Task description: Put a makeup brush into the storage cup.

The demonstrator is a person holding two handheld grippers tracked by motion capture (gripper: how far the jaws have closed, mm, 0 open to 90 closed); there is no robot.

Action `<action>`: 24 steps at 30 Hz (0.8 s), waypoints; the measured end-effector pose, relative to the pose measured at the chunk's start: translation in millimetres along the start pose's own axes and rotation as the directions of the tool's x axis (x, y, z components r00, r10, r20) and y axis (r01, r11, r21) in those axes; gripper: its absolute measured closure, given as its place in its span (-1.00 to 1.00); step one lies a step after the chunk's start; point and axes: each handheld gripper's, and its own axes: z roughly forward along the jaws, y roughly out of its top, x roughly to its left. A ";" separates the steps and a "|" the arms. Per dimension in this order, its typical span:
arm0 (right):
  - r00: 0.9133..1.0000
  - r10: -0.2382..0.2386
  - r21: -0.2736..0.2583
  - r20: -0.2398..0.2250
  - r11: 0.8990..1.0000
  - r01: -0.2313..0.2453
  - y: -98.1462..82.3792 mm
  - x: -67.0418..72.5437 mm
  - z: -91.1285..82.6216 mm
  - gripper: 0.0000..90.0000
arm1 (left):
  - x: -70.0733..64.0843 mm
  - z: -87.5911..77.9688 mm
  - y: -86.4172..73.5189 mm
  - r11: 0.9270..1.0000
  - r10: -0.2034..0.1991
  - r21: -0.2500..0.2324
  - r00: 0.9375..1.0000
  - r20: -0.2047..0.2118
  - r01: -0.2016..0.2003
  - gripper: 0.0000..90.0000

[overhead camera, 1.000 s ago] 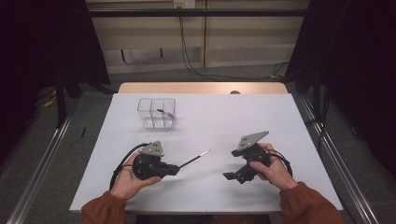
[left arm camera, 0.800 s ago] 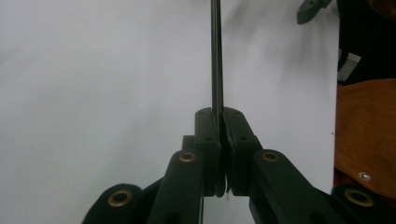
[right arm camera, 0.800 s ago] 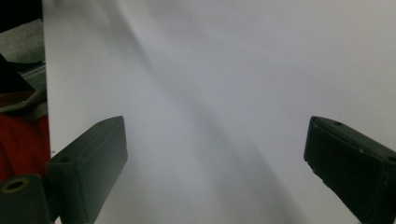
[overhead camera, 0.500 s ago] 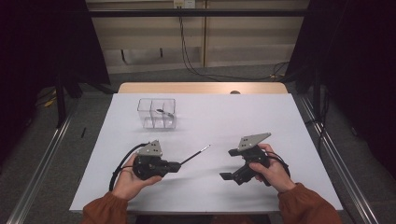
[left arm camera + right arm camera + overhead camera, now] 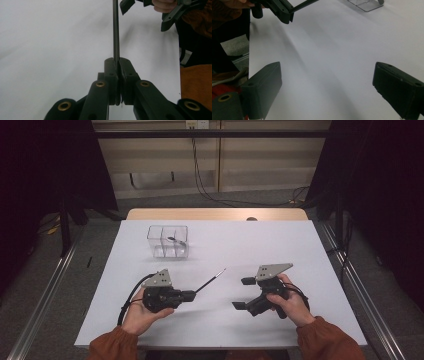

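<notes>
Lying bare across its middle, the white surface (image 5: 280, 245) leaves room; lower left, left tongs (image 5: 193, 294) clamp a thin black rod (image 5: 210, 282); lower right, right tongs (image 5: 243, 293) gape empty.

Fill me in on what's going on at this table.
A person holds a tool in each hand over a white table. The left tool is shut on a thin dark rod that points toward a clear divided box farther back. The right tool hangs open, holding nothing.
</notes>
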 end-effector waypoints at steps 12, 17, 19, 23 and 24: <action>0.997 -0.074 -0.102 0.033 0.992 0.077 1.3 -2.3 1.6 -0.82 | -2.7 0.8 2.1 0.998 0.016 -0.068 1.000 0.006 -0.016 0.90; 0.998 -0.069 -0.143 -0.009 0.987 0.067 2.7 -0.6 4.4 -0.88 | -4.5 3.4 2.9 0.996 0.024 -0.087 1.000 0.011 -0.023 0.90; 0.998 -0.062 -0.152 -0.033 0.987 0.056 3.9 -0.2 4.3 -0.88 | -4.9 3.7 3.4 0.995 0.028 -0.092 1.000 0.010 -0.027 0.90; 0.996 -0.030 -0.187 -0.080 0.982 0.014 6.9 -0.2 2.6 -0.93 | -5.9 5.2 4.1 0.994 0.021 -0.107 1.000 0.013 -0.020 0.90; 0.997 -0.027 -0.196 -0.076 0.980 0.012 7.9 0.1 1.9 -0.92 | -5.8 5.4 4.4 0.994 0.029 -0.108 1.000 0.007 -0.028 0.90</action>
